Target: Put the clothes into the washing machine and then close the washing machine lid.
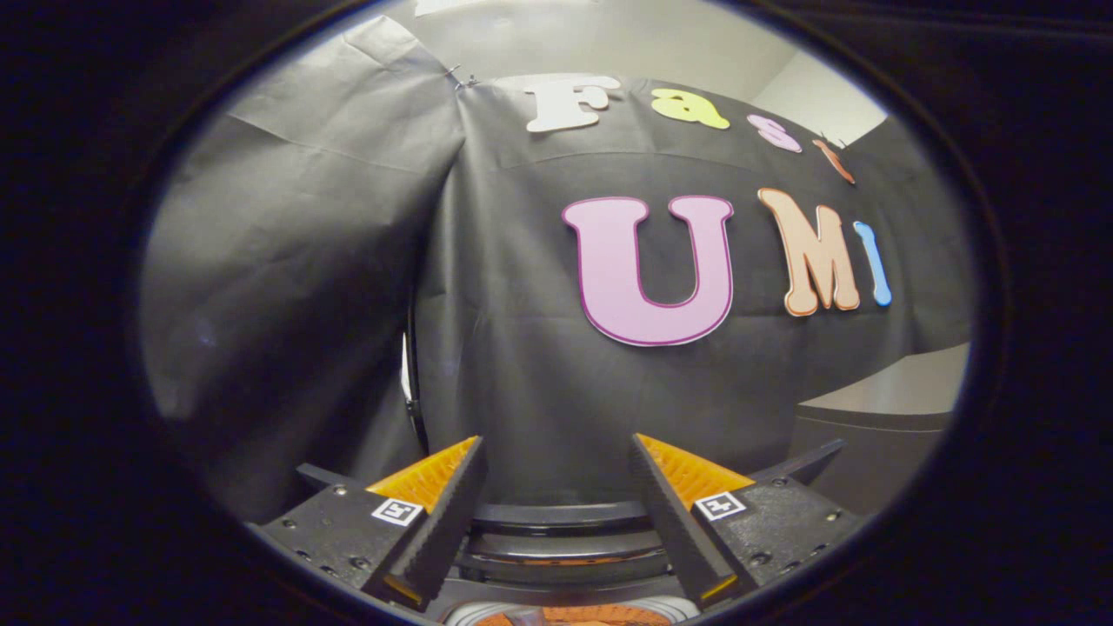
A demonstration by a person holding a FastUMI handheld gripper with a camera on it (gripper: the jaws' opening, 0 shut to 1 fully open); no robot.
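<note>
My gripper [556, 445] is held up level, facing the black cloth wall, and it is open with nothing between its fingers. Both fingers [448, 513] are black with ribbed inner faces and orange backs. Low down between them lie dark curved bands [561, 515], perhaps the rim of the washing machine, though I cannot tell for sure. Under these, at the very bottom, a white curved edge surrounds a patch of orange [578, 617]; I cannot tell what it is. No clothing can be made out clearly.
A grey flat-topped box or counter [904, 396] stands beyond the right finger against the wall. A thin dark cable beside a white strip [410, 374] runs down a fold in the cloth, beyond the left finger.
</note>
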